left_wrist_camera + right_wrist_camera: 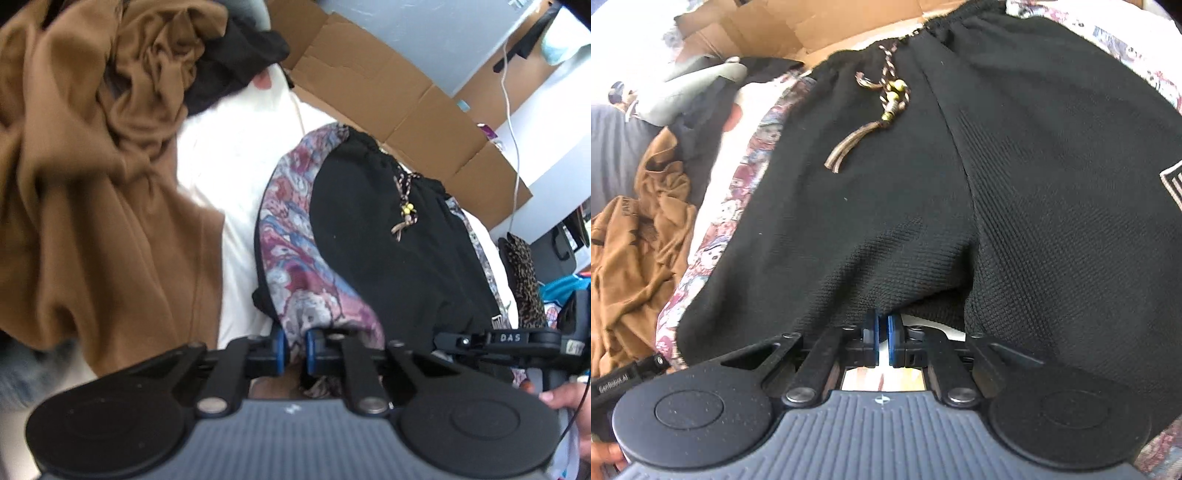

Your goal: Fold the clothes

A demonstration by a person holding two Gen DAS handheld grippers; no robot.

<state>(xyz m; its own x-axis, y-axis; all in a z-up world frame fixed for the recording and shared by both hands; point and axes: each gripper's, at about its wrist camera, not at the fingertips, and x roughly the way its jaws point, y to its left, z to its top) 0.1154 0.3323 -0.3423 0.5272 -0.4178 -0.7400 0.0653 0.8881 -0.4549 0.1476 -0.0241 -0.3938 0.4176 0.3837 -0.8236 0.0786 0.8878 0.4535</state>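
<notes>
In the left wrist view, the upper left of the frame is filled by a crumpled brown jersey garment [85, 155], heaped with a dark black garment [236, 70] behind it on the white bed sheet [229, 173]; I read that as the unfolded pile waiting its turn. To the right of it, mid-frame, lie the black waffle-knit shorts with patterned purple-and-blue side panels [388, 236], waistband toward the flattened brown cardboard [399, 92] at the top. My left gripper [293, 349] sits at lower centre with its blue pads closed down on the patterned hem of the shorts, so I judge I am holding that leg edge to carry it over for a fold. At the lower right, the other tool's black arm carries the letters "DAS" [510, 337], and a hand [565, 402] grips it.

In the right wrist view, a strip at the lower left reads "GenRobot.AI" [614, 384]. The brown garment shows partial lettering I cannot make out. At centre, my right gripper [882, 338] has its blue pads nearly together at the black hem, with a thin pale gap between them; I cannot tell whether cloth is caught. The braided drawstring with yellow beads and tassel [882, 107] rests on the front, upper centre. At the far right edge a white-bordered woven patch [1174, 184] is cut off, unreadable.
</notes>
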